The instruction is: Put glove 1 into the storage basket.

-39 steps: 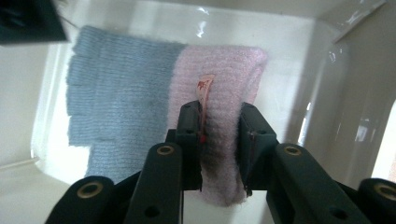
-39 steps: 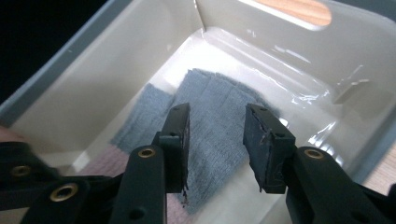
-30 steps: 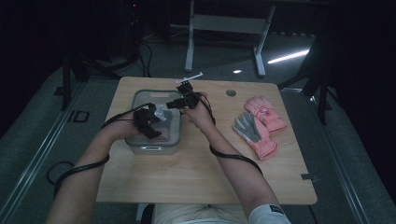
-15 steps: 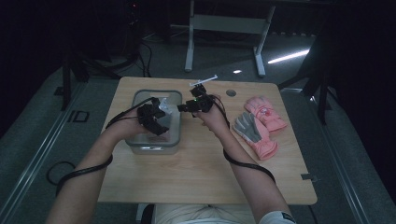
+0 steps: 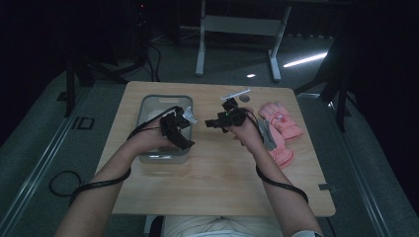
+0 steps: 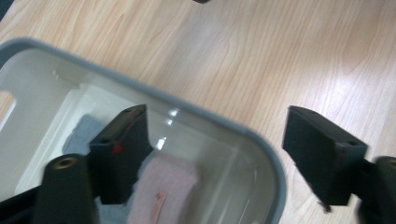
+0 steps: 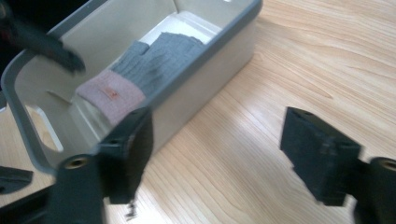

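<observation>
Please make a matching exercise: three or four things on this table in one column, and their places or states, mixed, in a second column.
1. grey glove
2. pink gloves
3. bin
4. right tool

a. on the table's right side
b. jaws open, nothing between them
c. lying inside the bin
d. on the table's left side

Pairs: 1-c, 2-a, 3-d, 4-b

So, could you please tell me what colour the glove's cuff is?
Pale pink, on a grey knit glove; right gripper view.
</observation>
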A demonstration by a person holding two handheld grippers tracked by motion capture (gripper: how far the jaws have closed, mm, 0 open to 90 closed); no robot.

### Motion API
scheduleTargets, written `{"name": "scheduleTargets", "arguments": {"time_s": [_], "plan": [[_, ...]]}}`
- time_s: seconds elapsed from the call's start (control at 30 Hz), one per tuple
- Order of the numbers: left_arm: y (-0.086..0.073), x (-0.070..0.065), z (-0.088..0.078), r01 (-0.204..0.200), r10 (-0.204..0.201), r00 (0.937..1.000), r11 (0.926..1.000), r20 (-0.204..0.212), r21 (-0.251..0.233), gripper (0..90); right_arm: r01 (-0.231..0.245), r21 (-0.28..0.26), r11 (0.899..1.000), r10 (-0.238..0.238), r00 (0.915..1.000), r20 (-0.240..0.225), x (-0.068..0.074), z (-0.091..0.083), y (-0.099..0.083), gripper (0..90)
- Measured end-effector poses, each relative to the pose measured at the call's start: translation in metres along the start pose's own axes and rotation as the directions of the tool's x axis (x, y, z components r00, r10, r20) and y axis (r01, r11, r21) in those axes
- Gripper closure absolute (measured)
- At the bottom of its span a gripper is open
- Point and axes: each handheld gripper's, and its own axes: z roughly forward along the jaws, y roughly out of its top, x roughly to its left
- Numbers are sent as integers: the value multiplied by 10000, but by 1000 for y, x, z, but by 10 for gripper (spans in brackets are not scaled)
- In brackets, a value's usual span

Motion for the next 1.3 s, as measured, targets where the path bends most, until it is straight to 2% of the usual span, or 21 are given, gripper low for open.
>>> {"name": "scheduleTargets", "arguments": {"time_s": [0.1, 0.17, 0.27, 0.37, 0.47, 0.53, 0.67, 0.73, 0.77, 0.8, 0.83, 0.9, 0.97, 1.0, 1.07, 1.1, 1.2, 1.23, 1.3], "plan": [[6, -6, 2, 76, -77, 10000, 10000, -32, -50, 149, -164, -103, 9998, 164, 9999, 5, -9, -9, -8, 240], [9, -11, 3, 179, -179, 9998, 9998, -10, -122, 140, -99, -98, 9999, 100, 9999, 87, -15, -14, -15, 206], [15, -17, 6, 164, -152, 9988, 9996, 476, -249, 67, -139, -172, 9998, 141, 9999, 99, -22, -21, -25, 181], [21, -25, 10, 248, -219, 9965, 9991, 812, -357, 32, 92, -265, 9996, -82, 9992, 381, -28, -30, -33, 152], [27, -33, 15, 468, -420, 9950, 9975, 903, -523, 31, 294, -590, 9978, -256, 9976, 642, -32, -41, -38, 140], [31, -40, 20, 377, -321, 9952, 9975, 923, -598, 31, 193, -712, 9973, -160, 9987, 475, -36, -49, -40, 139], [35, -54, 28, 487, -401, 9950, 9944, 920, -935, 32, 76, -857, 9963, -23, 9982, 607, -42, -63, -45, 131], [35, -62, 33, 379, -265, 9934, 9941, 1115, -1018, 32, 126, -921, 9957, -68, 9980, 625, -44, -70, -48, 128], [35, -65, 37, 357, -241, 9933, 9942, 1128, -1013, 32, 395, -871, 9954, -334, 9969, 708, -44, -72, -50, 139], [34, -68, 40, 256, -133, 9929, 9944, 1178, -1029, 32, 463, -913, 9947, -390, 9960, 801, -45, -74, -52, 153], [33, -71, 43, 182, -57, 9930, 9943, 1180, -1049, 32, 407, -845, 9956, -337, 9960, 834, -48, -76, -54, 204], [29, -75, 48, 106, 14, 9942, 9937, 1079, -1112, 32, 554, -822, 9951, -468, 9936, 1033, -51, -80, -59, 330], [25, -80, 53, 110, 19, 9943, 9927, 1064, -1204, 32, 495, -823, 9954, -412, 9941, 1006, -57, -85, -63, 443], [23, -81, 55, 129, 8, 9940, 9921, 1093, -1247, 32, 616, -784, 9950, -522, 9918, 1168, -59, -88, -66, 542], [18, -87, 59, 165, 10, 9918, 9906, 1277, -1357, 40, 863, -501, 9950, -792, 9884, 1297, -64, -91, -72, 579], [16, -88, 60, 118, 56, 9923, 9903, 1239, -1387, 40, 992, -398, 9943, -927, 9857, 1405, -66, -92, -75, 634], [8, -96, 64, -21, 225, 9899, 9895, 1401, -1445, 40, 1109, -50, 9938, -1084, 9793, 1708, -74, -96, -85, 647], [6, -99, 65, -137, 347, 9896, 9888, 1397, -1483, 40, 1166, 98, 9931, -1164, 9756, 1859, -77, -97, -88, 647], [1, -104, 68, -441, 625, 9899, 9888, 1271, -1427, 40, 1150, 267, 9930, -1179, 9751, 1878, -83, -100, -96, 647]]}}
